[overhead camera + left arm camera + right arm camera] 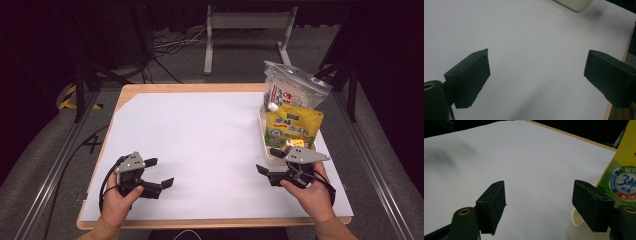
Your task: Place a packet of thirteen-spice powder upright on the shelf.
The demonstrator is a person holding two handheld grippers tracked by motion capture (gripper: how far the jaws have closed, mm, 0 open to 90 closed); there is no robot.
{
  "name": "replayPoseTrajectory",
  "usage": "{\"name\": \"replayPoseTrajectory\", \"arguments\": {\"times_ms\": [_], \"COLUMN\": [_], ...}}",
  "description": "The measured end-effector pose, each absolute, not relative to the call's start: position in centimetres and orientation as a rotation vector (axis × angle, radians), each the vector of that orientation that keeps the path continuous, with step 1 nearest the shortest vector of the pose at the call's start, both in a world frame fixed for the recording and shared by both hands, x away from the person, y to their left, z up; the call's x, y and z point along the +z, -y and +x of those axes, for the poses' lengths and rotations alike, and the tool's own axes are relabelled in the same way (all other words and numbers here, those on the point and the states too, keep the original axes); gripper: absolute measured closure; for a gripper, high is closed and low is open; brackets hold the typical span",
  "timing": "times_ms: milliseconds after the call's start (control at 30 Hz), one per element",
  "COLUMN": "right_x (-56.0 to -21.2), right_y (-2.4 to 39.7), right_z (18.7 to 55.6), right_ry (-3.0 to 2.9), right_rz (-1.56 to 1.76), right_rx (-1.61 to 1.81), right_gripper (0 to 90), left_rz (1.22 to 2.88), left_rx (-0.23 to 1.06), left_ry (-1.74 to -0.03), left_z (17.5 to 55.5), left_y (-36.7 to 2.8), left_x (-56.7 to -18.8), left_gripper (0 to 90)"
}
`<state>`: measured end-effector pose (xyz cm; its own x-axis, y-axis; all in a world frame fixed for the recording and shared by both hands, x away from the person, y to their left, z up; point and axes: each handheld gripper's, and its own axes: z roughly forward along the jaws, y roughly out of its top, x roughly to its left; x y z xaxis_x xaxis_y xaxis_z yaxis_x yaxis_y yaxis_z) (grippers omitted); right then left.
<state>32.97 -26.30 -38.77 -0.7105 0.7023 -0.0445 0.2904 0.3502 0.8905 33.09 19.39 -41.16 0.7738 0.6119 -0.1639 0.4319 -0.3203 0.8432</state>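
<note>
- The left hand [117, 197] comes in from the bottom edge and grips the left gripper [161, 173] from behind.
- The left gripper points toward the right and slightly forward; its jaws stand wide apart with nothing between them.
- The right hand [312, 192] holds the right gripper [267, 162], which points toward the left.
- The right gripper's jaws are spread wide, nothing between them.
- Both forearms show tan sleeves.

Left gripper [160, 173] and right gripper [267, 161] black, blocky jaws, grey three-cornered plates behind jaws, brass bushings, black trailing cables, tan sleeves
</note>
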Motion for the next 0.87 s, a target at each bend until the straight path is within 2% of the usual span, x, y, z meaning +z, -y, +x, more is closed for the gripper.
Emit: {"name": "replayPoseTrajectory", "arguments": {"times_ms": [233, 333, 767, 867], "right_x": [-40.9, -41.6, -42.9, -42.7], "right_y": [26.6, 26.6, 26.7, 26.8], "right_z": [32.7, 32.7, 32.6, 32.5], "right_ry": [-2.194, -2.192, -2.222, -2.227], "right_rz": [0.859, 0.875, 0.898, 0.887], "right_rx": [1.290, 1.275, 1.234, 1.236], "right_gripper": [25.8, 22.3, 22.9, 27.0], "left_rz": [1.965, 1.967, 1.966, 1.965], "left_rx": [0.220, 0.216, 0.193, 0.194], "left_ry": [-0.771, -0.773, -0.779, -0.778], "left_z": [33.3, 33.4, 33.6, 33.6], "left_y": [-19.7, -19.8, -20.1, -20.1], "left_x": [-41.5, -41.7, -42.3, -42.3], "left_gripper": [7.1, 7.1, 7.0, 7.0]}}
